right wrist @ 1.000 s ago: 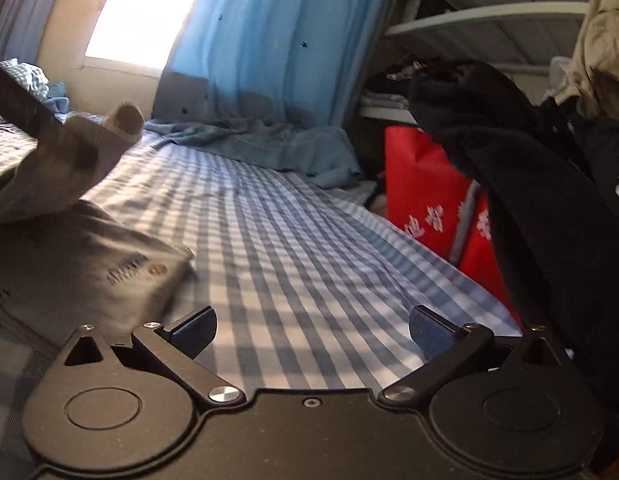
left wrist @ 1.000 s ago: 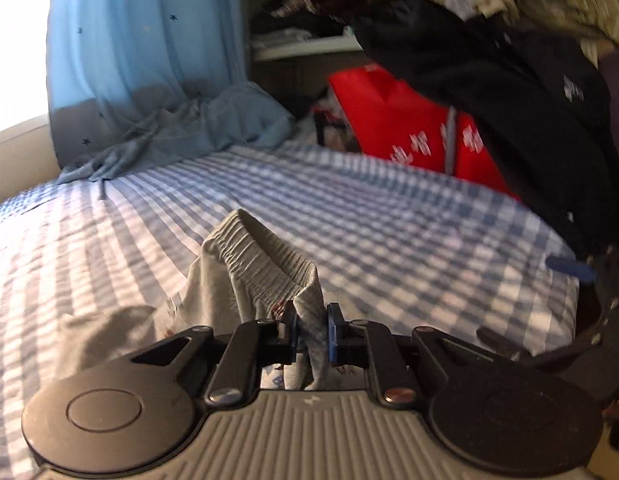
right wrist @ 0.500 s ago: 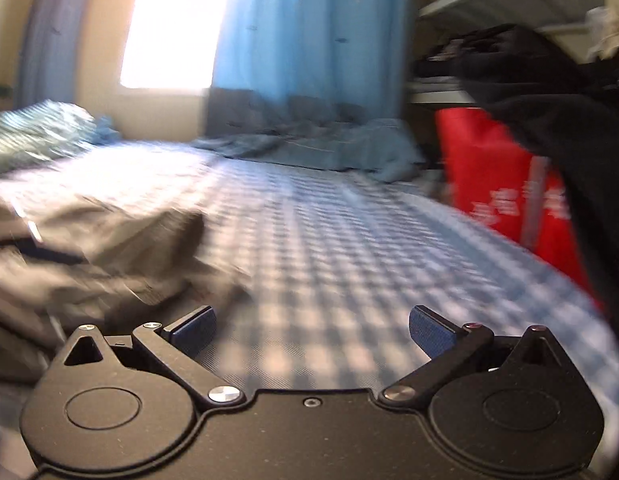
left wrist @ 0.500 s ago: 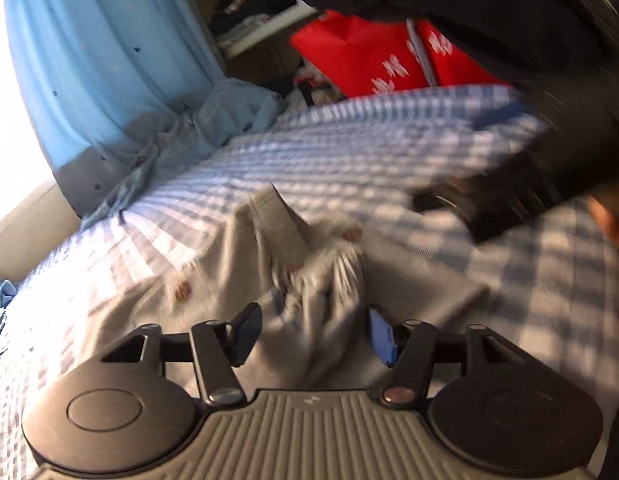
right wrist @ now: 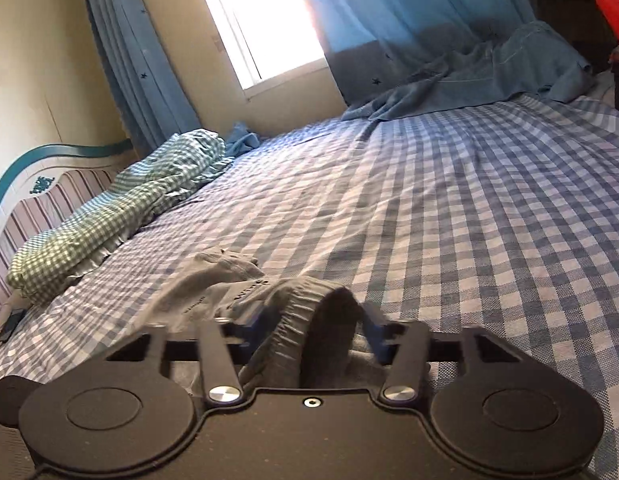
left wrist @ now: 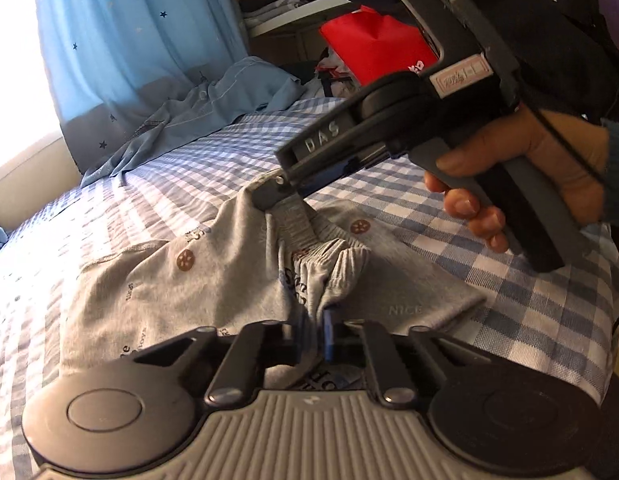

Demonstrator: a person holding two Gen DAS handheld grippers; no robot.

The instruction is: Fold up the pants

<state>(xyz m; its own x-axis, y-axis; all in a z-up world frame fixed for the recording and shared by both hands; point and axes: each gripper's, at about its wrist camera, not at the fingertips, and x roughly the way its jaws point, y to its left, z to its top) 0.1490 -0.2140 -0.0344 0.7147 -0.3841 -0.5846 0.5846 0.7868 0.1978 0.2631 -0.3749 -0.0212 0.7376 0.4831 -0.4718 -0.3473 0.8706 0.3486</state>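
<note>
Both the left claw [left wrist: 313, 334] and right claw [left wrist: 275, 196] pinch the grey printed cotton pants [left wrist: 213, 280] at the waistband; bunched elastic may slip out, spoiling the fold

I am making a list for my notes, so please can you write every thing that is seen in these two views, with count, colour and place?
pants: one, grey with small prints, on the bed, waistband bunched up
bed sheet: one, blue and white check, covering the bed
curtain: one, blue with small stars, at the window
blue cloth: one, lying at the far edge of the bed
green check bedding: one, crumpled by the headboard
red bag: one, past the bed near the shelves
left gripper: shut on the pants
right gripper: shut on the waistband
right hand: one, holding the right gripper's handle
</note>
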